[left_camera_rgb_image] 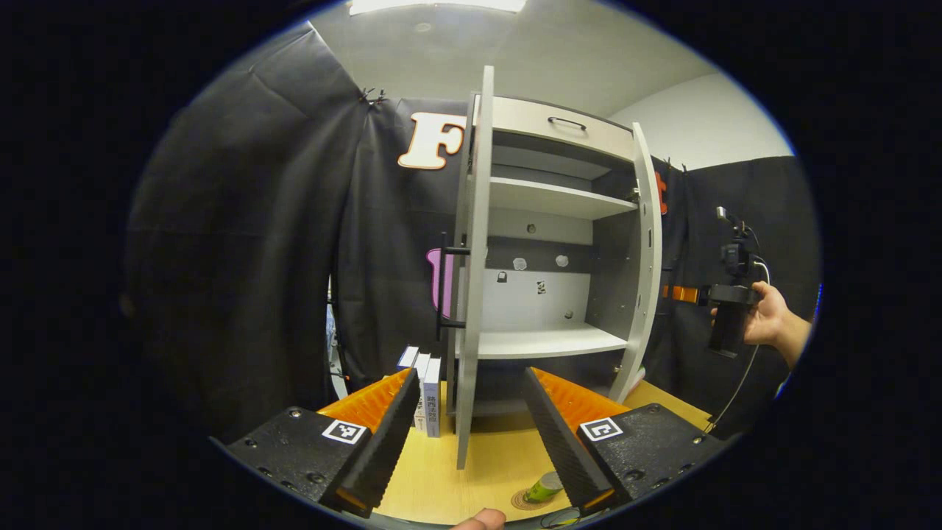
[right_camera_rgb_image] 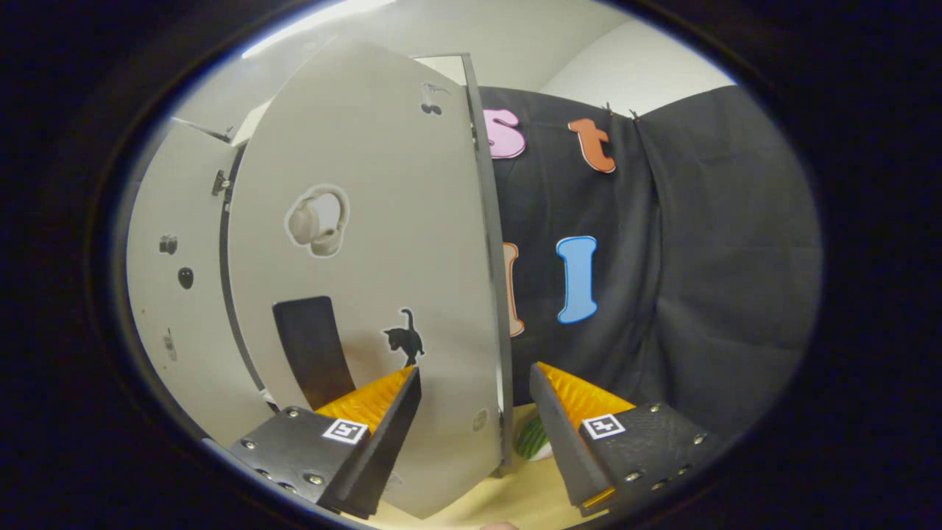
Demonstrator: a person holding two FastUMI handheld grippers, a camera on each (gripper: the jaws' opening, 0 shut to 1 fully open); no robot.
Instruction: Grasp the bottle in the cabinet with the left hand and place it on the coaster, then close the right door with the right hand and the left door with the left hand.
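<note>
The grey cabinet [left_camera_rgb_image: 548, 342] stands with both doors swung out and its shelves bare. A green bottle [left_camera_rgb_image: 546, 486] rests on a round coaster [left_camera_rgb_image: 524, 502] on the wooden table, partly behind one finger. My left gripper [left_camera_rgb_image: 471, 434] is open, and the left door's edge [left_camera_rgb_image: 475, 294] runs down between its fingers. Far right, a hand holds the right gripper [left_camera_rgb_image: 730, 313] beside the right door [left_camera_rgb_image: 647, 272]. My right gripper [right_camera_rgb_image: 475, 427] is open, and the right door [right_camera_rgb_image: 383, 280], with stickers on its face, has its free edge between the fingers.
Small boxes [left_camera_rgb_image: 427, 390] stand on the table left of the cabinet. The left door carries a black handle [left_camera_rgb_image: 447, 287]. A green striped object [right_camera_rgb_image: 533, 438] sits on the table beyond the right door. Black cloth walls close in behind and to both sides.
</note>
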